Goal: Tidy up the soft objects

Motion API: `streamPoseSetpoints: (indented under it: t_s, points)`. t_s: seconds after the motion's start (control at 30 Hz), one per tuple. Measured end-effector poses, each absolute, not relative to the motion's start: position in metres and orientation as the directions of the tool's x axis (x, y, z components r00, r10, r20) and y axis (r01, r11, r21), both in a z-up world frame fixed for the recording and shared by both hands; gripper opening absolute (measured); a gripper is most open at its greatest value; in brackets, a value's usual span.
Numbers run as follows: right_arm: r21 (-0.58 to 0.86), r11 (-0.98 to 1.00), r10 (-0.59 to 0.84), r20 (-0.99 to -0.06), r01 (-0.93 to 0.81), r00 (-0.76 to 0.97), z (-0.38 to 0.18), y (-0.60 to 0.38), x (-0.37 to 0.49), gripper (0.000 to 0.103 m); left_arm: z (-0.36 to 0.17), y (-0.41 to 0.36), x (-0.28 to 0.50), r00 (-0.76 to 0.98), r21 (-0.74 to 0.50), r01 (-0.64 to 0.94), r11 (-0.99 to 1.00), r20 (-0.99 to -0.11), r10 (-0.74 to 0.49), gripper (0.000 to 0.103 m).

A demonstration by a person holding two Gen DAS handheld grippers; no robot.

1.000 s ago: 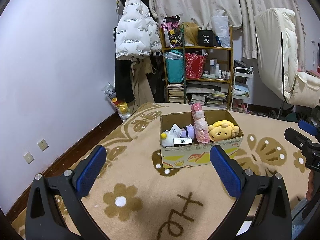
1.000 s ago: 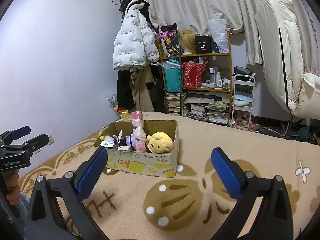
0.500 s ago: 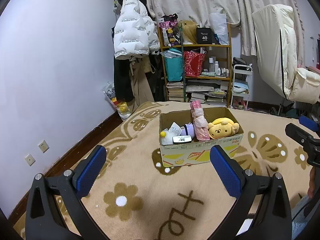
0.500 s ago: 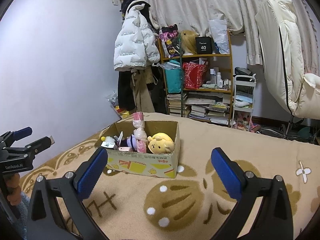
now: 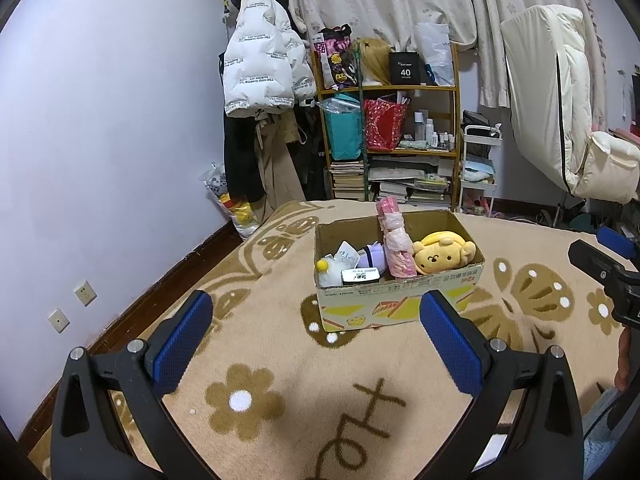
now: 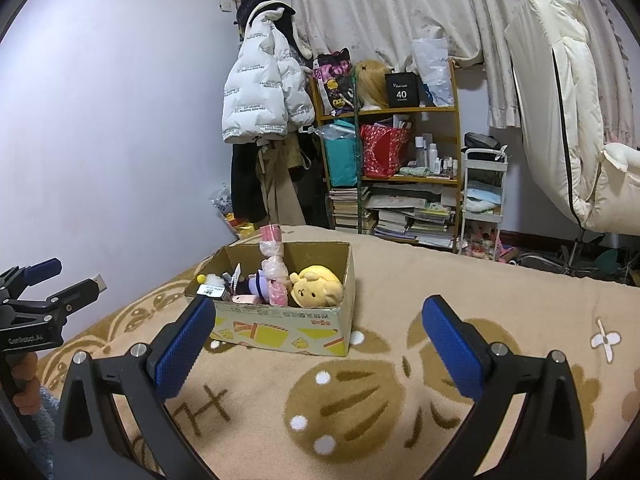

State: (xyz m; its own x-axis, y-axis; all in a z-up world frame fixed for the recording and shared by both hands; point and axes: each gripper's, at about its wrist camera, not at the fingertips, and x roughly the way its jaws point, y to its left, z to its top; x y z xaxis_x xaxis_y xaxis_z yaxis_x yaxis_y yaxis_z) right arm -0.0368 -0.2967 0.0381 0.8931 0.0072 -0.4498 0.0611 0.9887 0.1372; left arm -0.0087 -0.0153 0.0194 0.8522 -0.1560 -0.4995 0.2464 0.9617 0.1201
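left gripper: fingers spread, empty | right gripper: fingers spread, empty | both level, facing cardboard box

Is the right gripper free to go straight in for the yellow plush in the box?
Probably yes. The right gripper is open and empty, the box is open-topped, and the yellow plush lies on top at the near right end, beside the pink roll.

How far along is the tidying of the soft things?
Done: nothing visibly; no soft thing lies out on the rug. In hand: nothing; the left claw and right claw are both open and empty, short of the cardboard box. Left: everything, it seems. The yellow plush toy, the pink wrapped roll and the purple toy sit mixed in the box with a small tin.
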Motion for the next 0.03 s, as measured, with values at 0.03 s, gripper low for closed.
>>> streamPoseSetpoints:
  t_s: [0.03]
  points:
    - [0.14, 0.988, 0.01, -0.45, 0.06, 0.893, 0.0379, -0.2972, -0.0371, 0.103, 0.0195, -0.0153, -0.0089, 0.852, 0.119, 0.247, 0.962, -0.5, -0.157, 0.102]
